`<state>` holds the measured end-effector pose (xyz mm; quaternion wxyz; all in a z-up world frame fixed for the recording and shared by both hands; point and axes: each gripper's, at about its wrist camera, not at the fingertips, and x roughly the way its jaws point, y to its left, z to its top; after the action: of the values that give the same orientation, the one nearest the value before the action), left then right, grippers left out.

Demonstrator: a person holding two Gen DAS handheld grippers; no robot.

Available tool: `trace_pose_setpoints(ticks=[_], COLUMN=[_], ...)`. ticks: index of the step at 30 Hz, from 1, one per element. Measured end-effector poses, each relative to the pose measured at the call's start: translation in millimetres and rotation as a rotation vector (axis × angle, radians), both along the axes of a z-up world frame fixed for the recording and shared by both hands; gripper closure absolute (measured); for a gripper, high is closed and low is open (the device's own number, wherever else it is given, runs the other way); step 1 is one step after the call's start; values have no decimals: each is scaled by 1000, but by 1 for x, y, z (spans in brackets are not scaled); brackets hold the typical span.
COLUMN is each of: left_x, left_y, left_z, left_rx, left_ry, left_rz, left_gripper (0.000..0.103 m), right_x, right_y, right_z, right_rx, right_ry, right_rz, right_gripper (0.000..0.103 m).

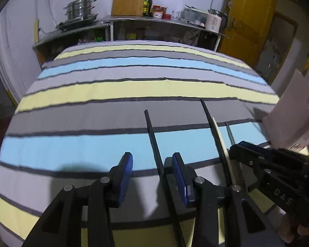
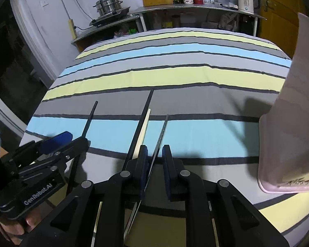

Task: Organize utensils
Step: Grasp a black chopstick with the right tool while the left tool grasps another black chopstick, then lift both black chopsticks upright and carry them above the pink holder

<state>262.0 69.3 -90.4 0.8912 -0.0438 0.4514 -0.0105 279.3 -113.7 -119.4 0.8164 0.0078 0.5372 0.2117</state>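
Several chopsticks lie side by side on the striped cloth (image 1: pixel 113 90). One black chopstick (image 1: pixel 154 144) runs between the blue pads of my left gripper (image 1: pixel 152 175), which is open and does not press on it. A metal chopstick (image 2: pixel 160 135) passes between the pads of my right gripper (image 2: pixel 155 164), close to the left pad with a gap to the right one; this gripper is open. Just left of it lie a second black chopstick (image 2: pixel 142 119) and a cream chopstick (image 2: pixel 143 127). A pink holder (image 2: pixel 288 123) stands to the right.
The left gripper (image 2: pixel 66 142) sits close beside the right one, over the first black chopstick (image 2: pixel 90 117). In the left wrist view the right gripper (image 1: pixel 240 149) is at the right, before the pink holder (image 1: pixel 294 113). Behind the table are metal shelves (image 1: pixel 154 20) with pots, bottles and a kettle.
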Motion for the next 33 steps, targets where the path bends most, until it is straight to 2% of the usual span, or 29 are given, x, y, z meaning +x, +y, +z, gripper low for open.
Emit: trace_pose_setpoints(ticks=[3, 5, 7, 9, 11, 17, 20, 28, 33], left_x=[2, 4, 4, 6, 9, 11, 7, -14, -31], left_y=[-10, -9, -9, -9, -6, 9, 13, 20, 18], left_z=[-1, -2, -1, -1, 0, 4, 13, 57, 89], left_rx=[70, 65, 63, 59, 44, -63, -92, -160, -171], left_ry=[-4, -5, -5, -2, 6, 22, 6, -67, -117], left_rz=[-13, -6, -7, -7, -6, 5, 5, -3, -24], left_gripper=[63, 65, 71, 85, 95, 96, 97, 97, 98], right_x=[-3, -5, -7, -6, -5, -7, -11, -20, -30], right_y=[2, 4, 4, 3, 3, -2, -5, -16, -25], right_z=[0, 0, 0, 0, 1, 6, 14, 49, 72], right_rx=[-17, -35, -47, -48, -47, -3, 17, 65, 88], right_ry=[-8, -18, -24, -22, -19, -3, -17, -76, -114], right_rz=[-2, 3, 11, 15, 23, 33, 36, 34, 25], right_gripper=[88, 91, 93, 94, 95, 98, 98, 98, 98])
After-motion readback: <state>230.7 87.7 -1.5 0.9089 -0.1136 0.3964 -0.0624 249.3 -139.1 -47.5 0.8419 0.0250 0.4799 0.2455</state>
